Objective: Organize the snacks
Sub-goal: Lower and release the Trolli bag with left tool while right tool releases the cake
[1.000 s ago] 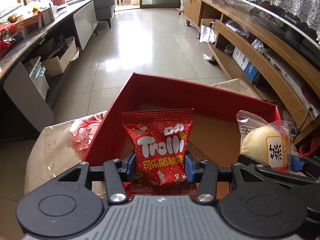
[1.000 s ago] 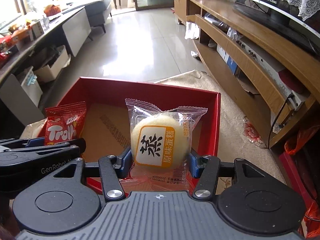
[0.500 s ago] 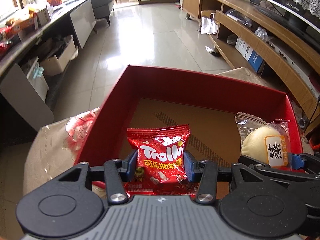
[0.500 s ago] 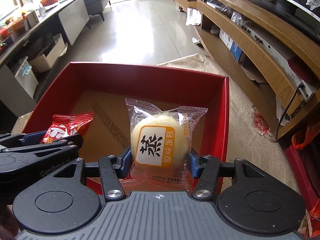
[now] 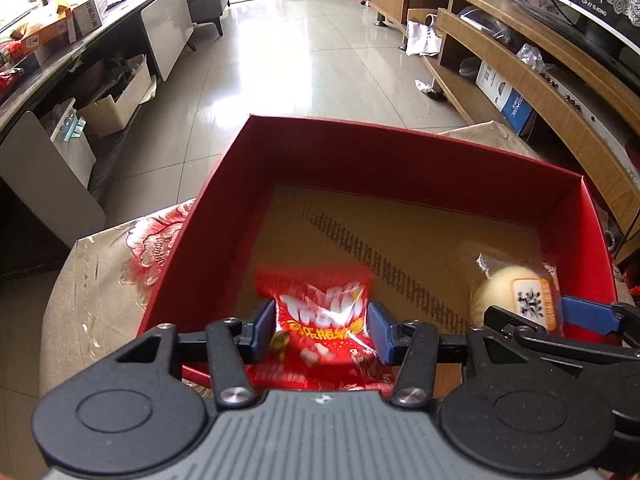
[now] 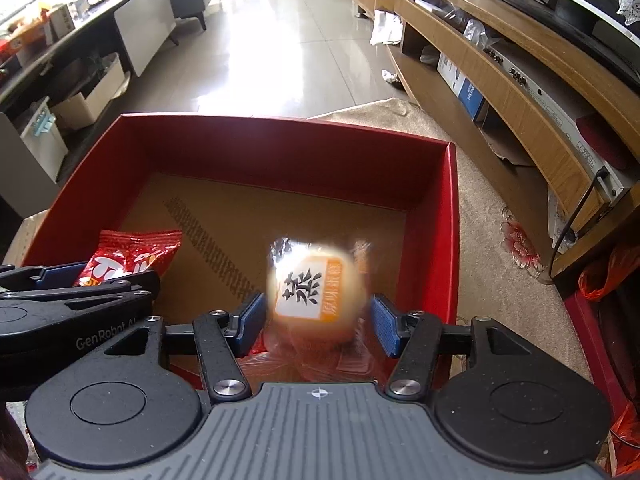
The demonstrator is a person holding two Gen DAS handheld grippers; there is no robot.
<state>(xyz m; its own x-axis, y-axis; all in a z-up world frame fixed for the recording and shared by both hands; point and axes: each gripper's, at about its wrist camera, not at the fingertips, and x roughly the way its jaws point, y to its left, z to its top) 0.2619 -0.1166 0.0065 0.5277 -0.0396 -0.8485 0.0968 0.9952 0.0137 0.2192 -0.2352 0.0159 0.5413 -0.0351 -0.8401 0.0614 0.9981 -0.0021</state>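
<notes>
Both grippers hang just over the near end of the red box [image 6: 452,216], so the snacks can land inside it. The left gripper [image 5: 322,330] has its jaws apart, with the blurry red candy bag [image 5: 320,312] loose between them. The right gripper [image 6: 318,320] also has wide jaws, and the blurry wrapped bun [image 6: 314,290] looks let go. The box sits on a flowered surface [image 5: 108,280].

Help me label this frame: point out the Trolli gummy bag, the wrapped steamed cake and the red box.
Trolli gummy bag [image 5: 320,312]: left wrist view, on its white logo.
Wrapped steamed cake [image 6: 310,292]: right wrist view, on its orange-edged label.
Red box [image 6: 280,152]: right wrist view, on the far inner wall.
</notes>
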